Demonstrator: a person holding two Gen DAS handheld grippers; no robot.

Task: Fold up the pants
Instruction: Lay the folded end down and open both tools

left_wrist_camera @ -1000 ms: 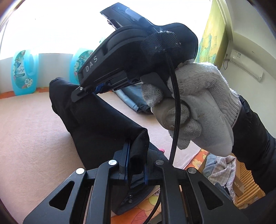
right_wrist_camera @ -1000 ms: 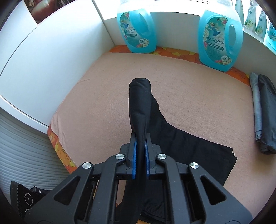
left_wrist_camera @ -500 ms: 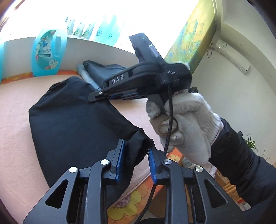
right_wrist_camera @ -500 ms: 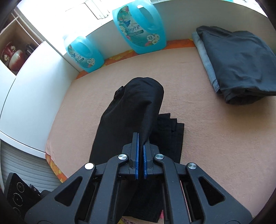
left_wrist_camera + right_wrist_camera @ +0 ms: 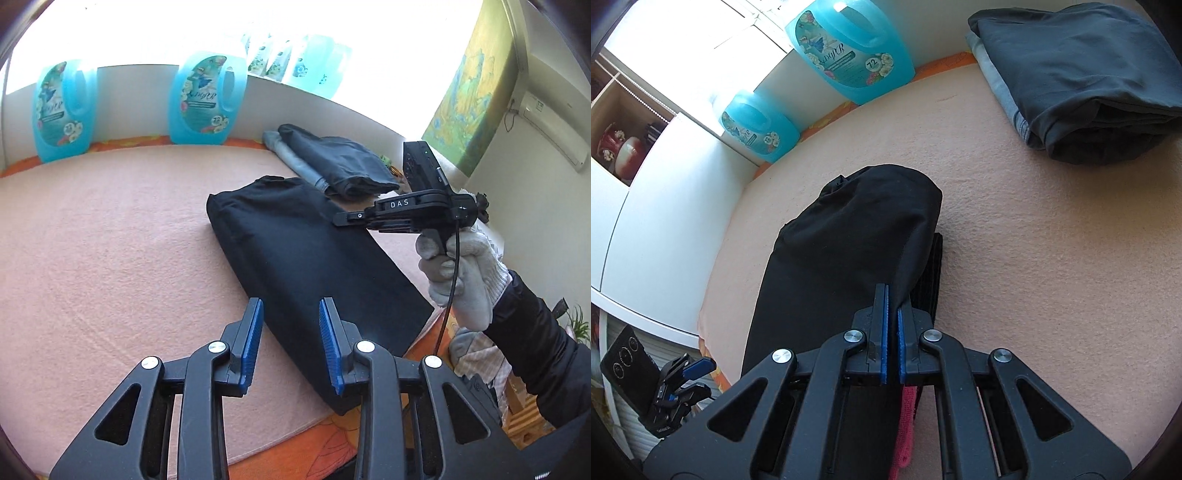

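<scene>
a: where are the black pants (image 5: 306, 258) right now?

b: lying on the pink blanket (image 5: 110, 240), folded into a long dark slab. the long axis runs from the near edge of the bed, just ahead of me, away toward the folded stack (image 5: 332, 162) of grey and denim clothes at the far right. the far end is a rounded fold.

a: and which way do they lie from your grippers?

b: from my left gripper (image 5: 291, 345) they sit straight ahead and a little to the right; its blue pads (image 5: 253, 343) are spread wide with nothing between them, hovering above the near left edge of the slab. my right gripper (image 5: 892, 336) is the closer one: it's pinched tight on the near end of the top layer, and in its own view the cloth runs straight out from the jaws along that long axis.

a: so what does the next move turn on?

b: my guess is the right hand (image 5: 461, 273) only has to let go and lay that edge flat. a ribbed lower layer (image 5: 929, 273) peeks out just right of the top one, so the edges aren't quite aligned. any further fold would have to go across the long axis, near end toward the far fold.

a: anything else nearby?

b: two blue detergent jugs (image 5: 207, 99) by the wall, well apart from the pants.
</scene>
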